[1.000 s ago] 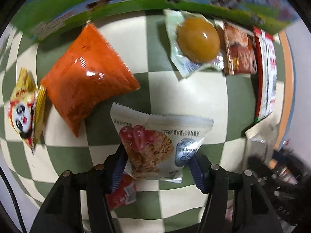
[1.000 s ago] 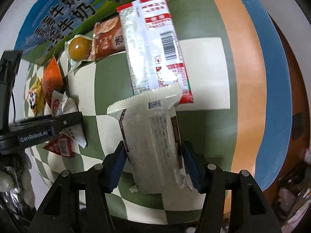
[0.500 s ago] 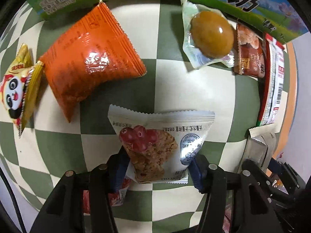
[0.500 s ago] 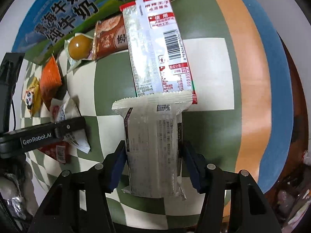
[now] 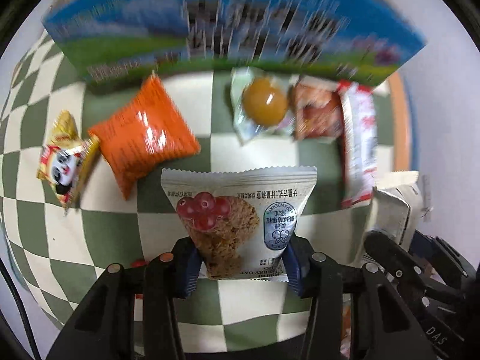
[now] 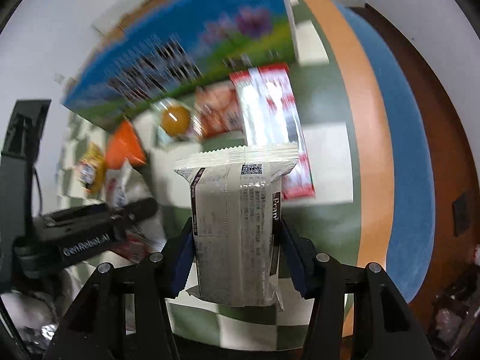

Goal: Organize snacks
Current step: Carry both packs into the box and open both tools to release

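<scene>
My left gripper (image 5: pixel 240 265) is shut on a white cranberry oat bar packet (image 5: pixel 240 216) and holds it above the checked cloth. My right gripper (image 6: pixel 237 258) is shut on a grey-white wafer packet (image 6: pixel 237 225), also lifted. On the cloth lie an orange bag (image 5: pixel 144 138), a yellow panda packet (image 5: pixel 64 165), a packed braised egg (image 5: pixel 264 105), a brown-red snack pack (image 5: pixel 318 111) and a long red-white packet (image 5: pixel 358 147). The right gripper with its packet shows at the right in the left wrist view (image 5: pixel 390 210).
A blue-green milk carton box (image 5: pixel 234 27) stands behind the row of snacks. A small red packet (image 6: pixel 132 247) lies under the left gripper body. The table's orange and blue rim (image 6: pixel 375 150) runs along the right, with dark floor beyond.
Both grippers have lifted and pulled back with their packets. The snacks on the cloth look smaller, more of the milk box shows, and both views are blurred by motion.
</scene>
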Demonstrator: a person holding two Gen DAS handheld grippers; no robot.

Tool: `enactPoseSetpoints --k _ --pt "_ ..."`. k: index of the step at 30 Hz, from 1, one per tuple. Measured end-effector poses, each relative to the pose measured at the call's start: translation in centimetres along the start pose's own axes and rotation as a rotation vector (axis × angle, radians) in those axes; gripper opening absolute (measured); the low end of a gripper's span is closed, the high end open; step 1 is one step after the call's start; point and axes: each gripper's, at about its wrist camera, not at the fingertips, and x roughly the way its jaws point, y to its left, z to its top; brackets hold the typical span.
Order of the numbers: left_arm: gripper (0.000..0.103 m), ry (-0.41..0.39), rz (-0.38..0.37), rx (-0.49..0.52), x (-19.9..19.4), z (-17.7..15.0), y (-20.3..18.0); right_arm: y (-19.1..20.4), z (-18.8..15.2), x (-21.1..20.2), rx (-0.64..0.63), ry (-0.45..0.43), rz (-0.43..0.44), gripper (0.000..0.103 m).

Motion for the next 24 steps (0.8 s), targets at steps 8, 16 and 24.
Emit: enactPoseSetpoints --k 8,16,24 --pt "0.044 -0.154 -0.101 -0.007 -10.8 6.1 -0.4 2.7 8.0 -6.9 -0.046 -0.154 0.074 0.057" --pt "0.044 -0.172 0.05 0.0 -12.6 16.9 5.5 3.3 19.5 -8.2 -0.129 -0.191 -0.05 0.057" --pt "0.044 -0.019 0.177 -0.07 -6.3 24.7 10.8 3.1 26.3 -1.5 -0.158 -0.036 -0.183 0.057"
